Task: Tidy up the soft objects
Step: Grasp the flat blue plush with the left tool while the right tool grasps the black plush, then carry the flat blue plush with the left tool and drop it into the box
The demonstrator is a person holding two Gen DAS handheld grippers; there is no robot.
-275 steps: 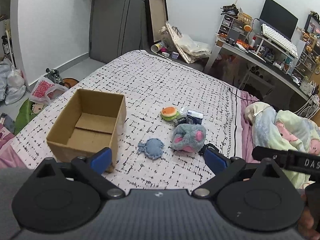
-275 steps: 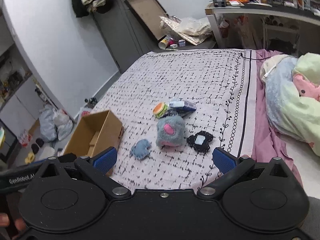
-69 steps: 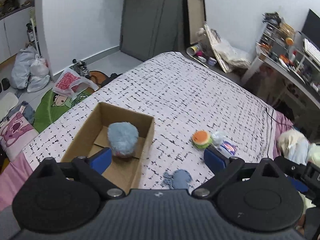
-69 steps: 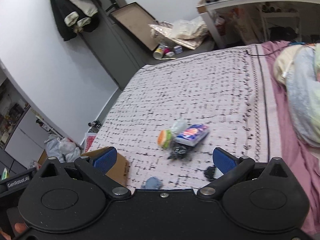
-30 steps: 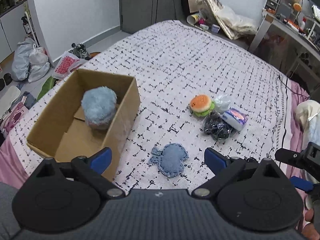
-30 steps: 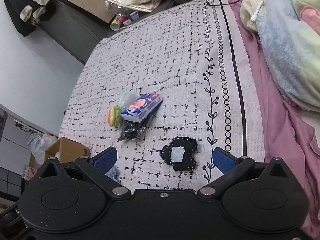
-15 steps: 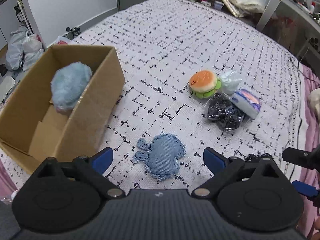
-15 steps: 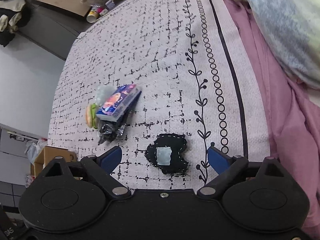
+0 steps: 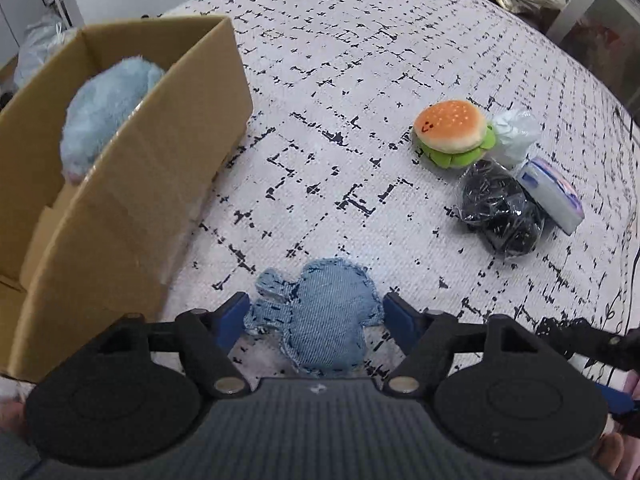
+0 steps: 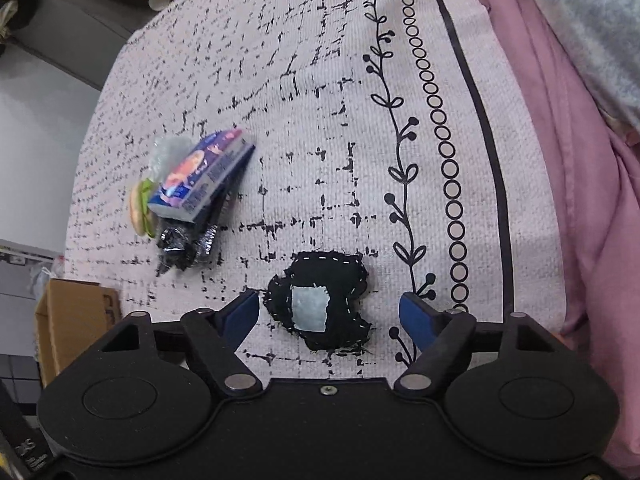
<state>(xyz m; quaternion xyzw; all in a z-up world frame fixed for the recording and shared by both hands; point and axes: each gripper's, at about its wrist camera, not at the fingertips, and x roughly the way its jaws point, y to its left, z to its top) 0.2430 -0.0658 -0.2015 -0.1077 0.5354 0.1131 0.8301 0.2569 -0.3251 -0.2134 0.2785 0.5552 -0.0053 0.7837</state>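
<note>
- Cardboard box (image 9: 132, 200) at the left edge of the bed — one soft thing done: fluffy blue plush (image 9: 108, 108) sits inside, against the far wall.
- Left gripper (image 9: 316, 316): jaws spread, one blue pad on each side of the denim pouch (image 9: 328, 316), which lies flat on the bedspread (image 9: 360, 60) just right of the box. Pads close to the fabric but not clamped as far as I can tell — grasp not yet made.
- Mid-bed cluster, untouched: burger plush (image 9: 452, 132), crinkled clear bag (image 9: 514, 136), black shiny packet (image 9: 500, 212), tissue pack (image 9: 552, 196) leaning on the packet.
- Right gripper (image 10: 330, 314): jaws wide apart, straddling the black patch toy (image 10: 320, 304) with its grey square, near the vine-and-circle border on the bed's right side. No contact visible.
- Judgement: roughly one item in, five or so out. Both pickups are lined up; closing on the two flat fabric pieces looks like the step in hand, then the cluster.
</note>
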